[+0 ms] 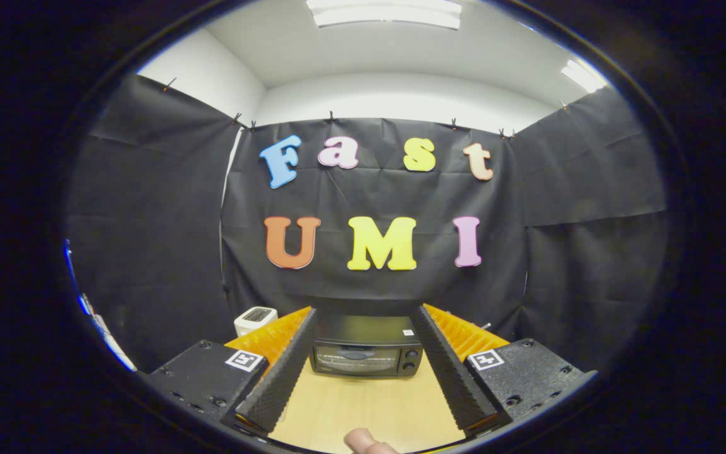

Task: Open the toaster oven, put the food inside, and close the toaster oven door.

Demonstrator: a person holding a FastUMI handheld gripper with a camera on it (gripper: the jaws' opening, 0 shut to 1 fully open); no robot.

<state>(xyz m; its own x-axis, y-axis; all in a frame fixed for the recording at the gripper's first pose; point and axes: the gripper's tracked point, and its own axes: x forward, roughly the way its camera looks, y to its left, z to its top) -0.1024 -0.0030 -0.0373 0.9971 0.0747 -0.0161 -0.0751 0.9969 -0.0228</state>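
A black toaster oven (366, 347) stands at the far side of the wooden table (363, 403), its glass door shut and two knobs on its right side. My gripper (363, 321) is open, its two ribbed black fingers (281, 372) spread wide either side of the oven, well short of it. Nothing is between them. A rounded tan piece of food (368, 441) lies on the table close under the gripper, between the finger bases.
A small white appliance (254, 320) sits at the back left of the table, left of the oven. Black cloth walls close in behind and on both sides.
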